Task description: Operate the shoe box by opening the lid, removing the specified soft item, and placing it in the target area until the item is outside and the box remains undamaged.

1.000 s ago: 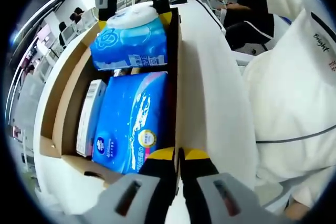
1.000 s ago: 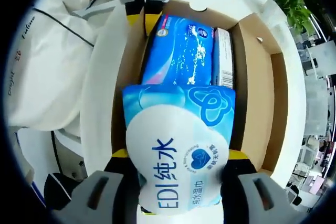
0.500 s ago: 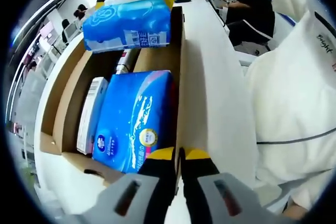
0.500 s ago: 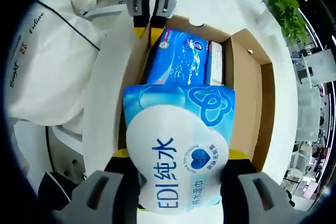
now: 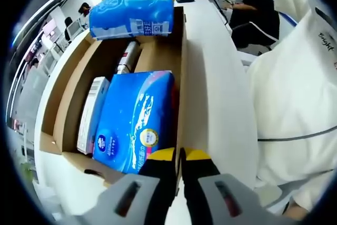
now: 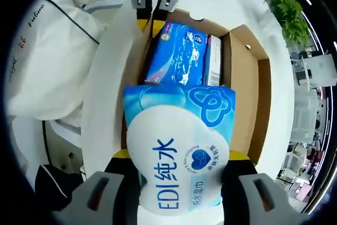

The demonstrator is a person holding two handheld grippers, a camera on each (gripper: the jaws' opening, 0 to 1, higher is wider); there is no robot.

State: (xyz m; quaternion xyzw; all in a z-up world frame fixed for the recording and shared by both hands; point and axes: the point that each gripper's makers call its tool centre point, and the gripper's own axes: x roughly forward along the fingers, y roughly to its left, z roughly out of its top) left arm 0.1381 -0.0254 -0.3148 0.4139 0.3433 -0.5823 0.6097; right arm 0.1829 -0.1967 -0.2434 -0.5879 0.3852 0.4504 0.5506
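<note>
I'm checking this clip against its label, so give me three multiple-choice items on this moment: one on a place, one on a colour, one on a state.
1. Where is the wet-wipes pack?
A. Lifted above the shoe box, between the right claw's jaws
B. Lying flat on the box floor
C. On the white table beside the box

2. What colour is the large soft pack lying in the shoe box?
A. Red
B. Blue
C. Green

3. How does the left claw stand?
A. Wide open over the box
B. Holding the wipes pack
C. Jaws together at the box's near edge

Answers: 1 A, the right claw grips the pack on both sides with the box below it. 2 B, its wrapper is blue with white print. 3 C, the yellow-tipped jaws meet at the cardboard wall.
</note>
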